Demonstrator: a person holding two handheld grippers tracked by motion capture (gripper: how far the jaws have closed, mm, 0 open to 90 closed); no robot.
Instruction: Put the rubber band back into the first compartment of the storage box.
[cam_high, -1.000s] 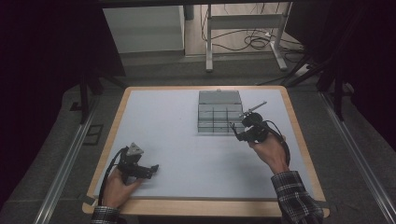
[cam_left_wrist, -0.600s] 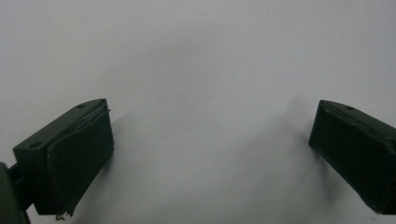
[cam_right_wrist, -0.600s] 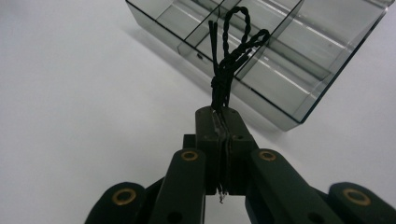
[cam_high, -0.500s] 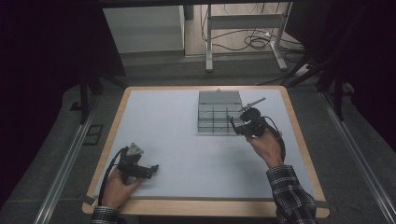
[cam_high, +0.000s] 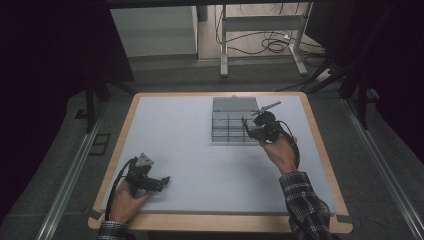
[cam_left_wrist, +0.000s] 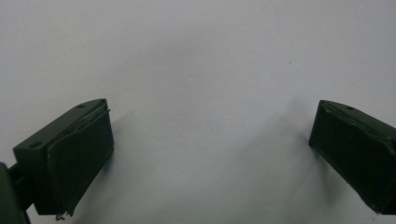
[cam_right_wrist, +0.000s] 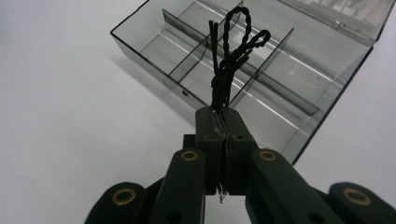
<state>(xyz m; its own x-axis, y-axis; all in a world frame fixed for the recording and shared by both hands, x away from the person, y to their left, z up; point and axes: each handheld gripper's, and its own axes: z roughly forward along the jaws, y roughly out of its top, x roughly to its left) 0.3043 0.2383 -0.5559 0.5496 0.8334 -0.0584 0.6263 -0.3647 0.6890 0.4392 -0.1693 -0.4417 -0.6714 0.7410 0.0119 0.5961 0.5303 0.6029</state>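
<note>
In the right gripper view, the lower end of the black twisted cord (cam_right_wrist: 229, 65) is hidden between the closed jaws of the right gripper (cam_right_wrist: 223, 122); only frayed tips are seen below them. The far corner of the clear compartment box (cam_right_wrist: 140, 35) and its opened lid are cut off by the top edge, beyond the gripper. In the high view the cord is too small to be made out — the right gripper (cam_high: 256, 129) covers part of the box (cam_high: 227, 120). In the left gripper view, both jaws of the left gripper (cam_left_wrist: 210, 154) are cut off — by the bottom and right edges.
</note>
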